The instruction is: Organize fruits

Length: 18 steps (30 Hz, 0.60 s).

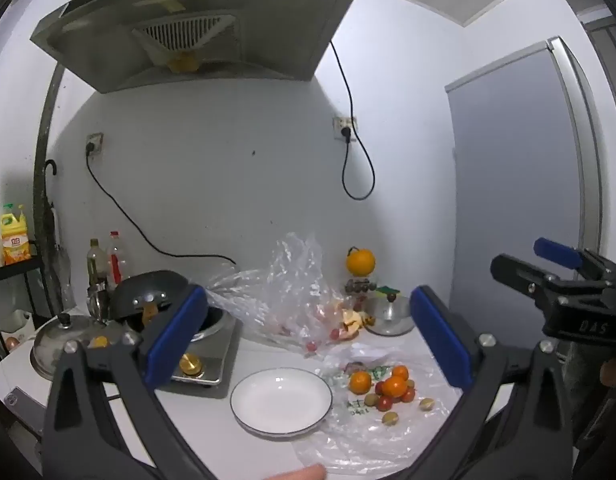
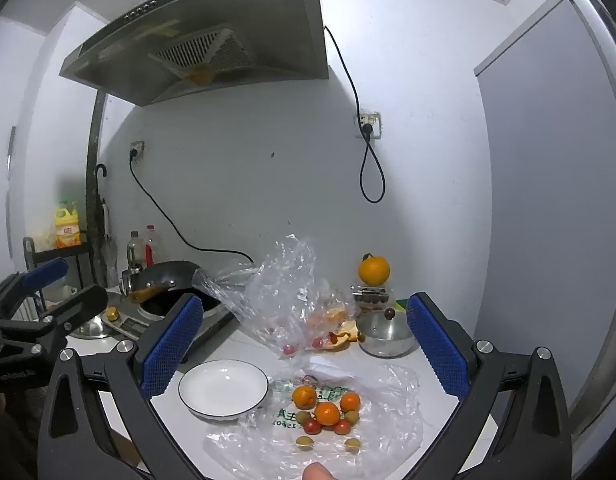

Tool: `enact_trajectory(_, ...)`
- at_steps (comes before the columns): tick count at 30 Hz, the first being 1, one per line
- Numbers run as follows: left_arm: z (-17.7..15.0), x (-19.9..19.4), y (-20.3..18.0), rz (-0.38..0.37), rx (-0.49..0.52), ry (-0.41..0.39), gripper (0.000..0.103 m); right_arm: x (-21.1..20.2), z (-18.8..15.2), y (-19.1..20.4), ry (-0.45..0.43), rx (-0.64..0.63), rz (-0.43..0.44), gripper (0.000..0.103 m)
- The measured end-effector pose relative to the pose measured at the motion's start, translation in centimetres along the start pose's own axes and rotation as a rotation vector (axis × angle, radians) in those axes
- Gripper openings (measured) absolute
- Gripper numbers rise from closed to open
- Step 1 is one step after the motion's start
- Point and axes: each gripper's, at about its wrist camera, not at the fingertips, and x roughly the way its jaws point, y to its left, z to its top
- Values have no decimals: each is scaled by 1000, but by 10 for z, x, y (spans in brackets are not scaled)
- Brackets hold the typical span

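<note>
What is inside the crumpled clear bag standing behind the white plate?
Through the clear bag show orange peel or segments and a few small red fruits near its bottom. The folds blur the rest, so a full count is not possible. The plate holds nothing.

A home kitchen; range hood [image 1: 195,28] over a stove [image 1: 203,344]; wok [image 2: 167,280].

Orange mandarins [image 2: 327,413], red cherry tomatoes [image 2: 312,426], a white plate [image 2: 223,388] rimmed in black, a white worktop [image 2: 175,412], blue ribbed pads [image 2: 169,346].
</note>
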Motion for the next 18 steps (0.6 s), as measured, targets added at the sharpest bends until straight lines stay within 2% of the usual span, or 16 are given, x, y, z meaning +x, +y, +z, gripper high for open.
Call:
enact_trajectory(4,0,5,-4,-9,14,21,102,-10,-2,3,12,-6,7,103)
enact_trajectory(8,0,6,3,-32,-29,17,102,-29,-2,9,14,-21,8,103)
enact_trajectory(10,2,6,3,-44,-46,17,102,-6,-1,1,56,6,-12,103)
enact_trajectory(18,4,6,4,-31,-31,20,102,-11,1,2,63,10,-14,103)
